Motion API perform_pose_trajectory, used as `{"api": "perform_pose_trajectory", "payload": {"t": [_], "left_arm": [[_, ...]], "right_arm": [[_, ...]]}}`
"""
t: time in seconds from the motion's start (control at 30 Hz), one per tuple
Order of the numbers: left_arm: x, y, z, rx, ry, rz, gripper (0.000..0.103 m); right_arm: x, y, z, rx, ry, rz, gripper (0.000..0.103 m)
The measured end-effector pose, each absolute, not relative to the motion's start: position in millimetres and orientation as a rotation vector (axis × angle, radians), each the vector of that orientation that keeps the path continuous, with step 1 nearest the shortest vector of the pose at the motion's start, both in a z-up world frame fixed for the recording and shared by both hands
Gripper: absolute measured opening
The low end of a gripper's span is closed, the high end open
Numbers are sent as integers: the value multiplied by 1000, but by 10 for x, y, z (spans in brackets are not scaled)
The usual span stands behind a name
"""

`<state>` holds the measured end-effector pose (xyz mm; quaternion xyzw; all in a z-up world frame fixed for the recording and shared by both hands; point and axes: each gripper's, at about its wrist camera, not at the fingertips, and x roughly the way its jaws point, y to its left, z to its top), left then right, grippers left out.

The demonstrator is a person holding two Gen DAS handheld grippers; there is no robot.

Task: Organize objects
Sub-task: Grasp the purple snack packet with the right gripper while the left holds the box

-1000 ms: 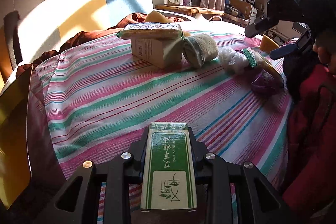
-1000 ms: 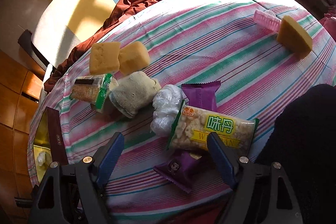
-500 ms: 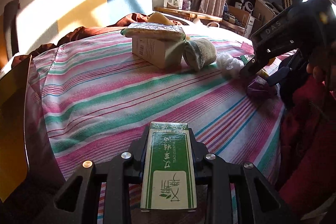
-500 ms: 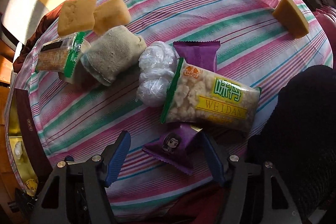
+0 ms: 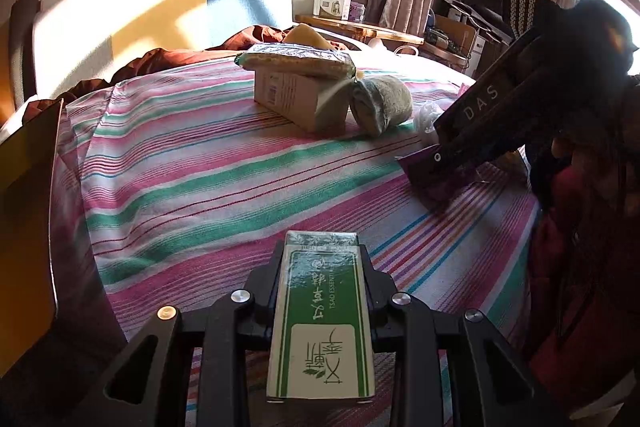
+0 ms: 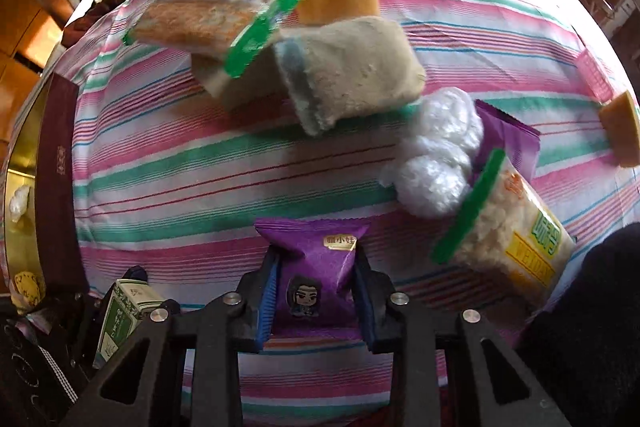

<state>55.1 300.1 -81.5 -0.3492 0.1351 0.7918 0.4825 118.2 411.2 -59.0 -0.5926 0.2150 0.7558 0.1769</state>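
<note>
Right tool (image 6: pixel 316 291): closed on purple snack packet (image 6: pixel 314 267), fingers pinching its middle just above the striped tabletop (image 6: pixel 200 179). Lift straight, gently; foil looks slippery and crushable. Rice-cracker bag (image 6: pixel 516 247) just beside, right. Left tool (image 5: pixel 322 287): clamped on green box (image 5: pixel 322 323), held over tabletop's near edge.
</note>
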Motion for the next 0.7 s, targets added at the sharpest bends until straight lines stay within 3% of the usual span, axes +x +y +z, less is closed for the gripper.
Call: {"api": "perform_pose_trajectory", "payload": {"t": [0.17,0.7], "left_arm": [[582,2981,-820,-841,339,1939,32],[598,2994,-800,-857,346,1971,30]], "right_arm": [[1058,3912,-608,-1580,426,2260,33],[1085,3937,-515,-1576,390,2270,33]]}}
